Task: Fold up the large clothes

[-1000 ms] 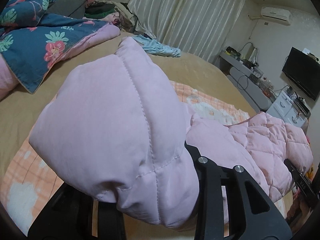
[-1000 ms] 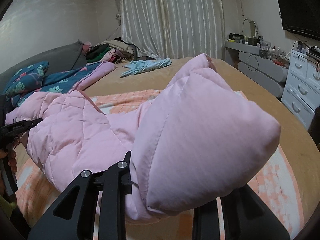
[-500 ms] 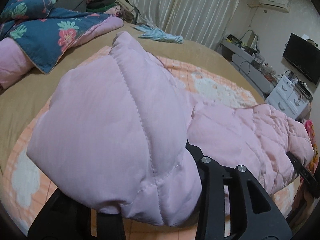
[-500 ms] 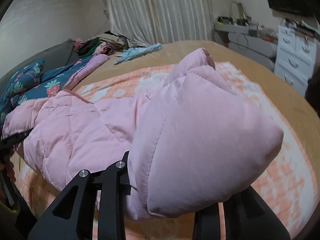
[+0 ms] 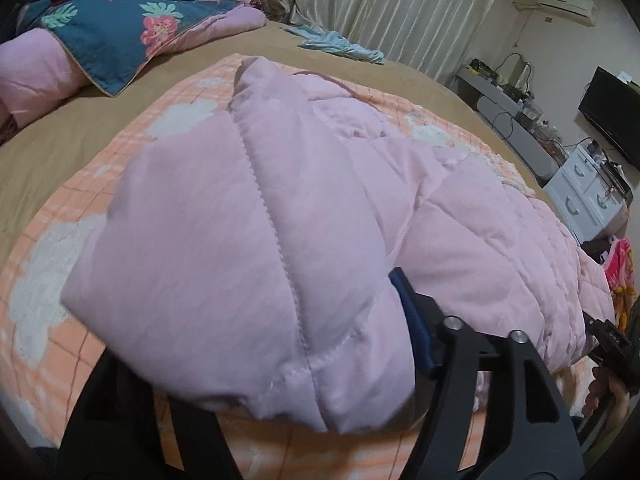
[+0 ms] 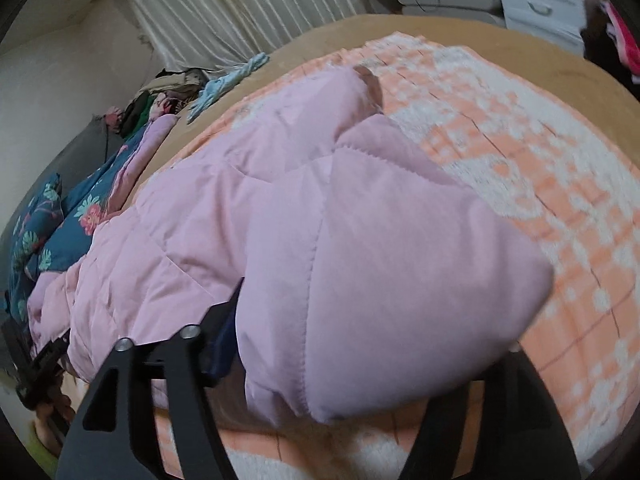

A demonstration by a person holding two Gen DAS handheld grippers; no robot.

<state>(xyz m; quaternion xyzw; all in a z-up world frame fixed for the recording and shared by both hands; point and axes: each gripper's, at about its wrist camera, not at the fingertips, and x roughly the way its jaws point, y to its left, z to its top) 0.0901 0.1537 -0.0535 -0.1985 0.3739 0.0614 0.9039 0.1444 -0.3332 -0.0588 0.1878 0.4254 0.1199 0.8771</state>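
Observation:
A pink quilted jacket (image 5: 460,220) lies across an orange-and-white blanket (image 5: 60,280) on the bed. One puffy end of it fills the gap of my left gripper (image 5: 260,320). The jaws are opening wide, and the blue pad (image 5: 416,328) stands beside the fabric without pinching it. In the right wrist view, the jacket's (image 6: 200,248) other end bulges between the jaws of my right gripper (image 6: 380,320), which are also opening. Both ends rest low over the blanket (image 6: 520,140). The fabric hides one fingertip of each gripper.
A blue floral quilt (image 5: 112,28) lies at the head of the bed, with a light blue garment (image 5: 340,44) and a clothes pile (image 6: 160,100) near the curtain. White drawers (image 5: 588,196) and a TV (image 5: 612,120) stand past the bed's right edge.
Both grippers came down toward the blanket with the jacket's ends. Both sets of jaws widened from a tight pinch. The right wrist view has rolled.

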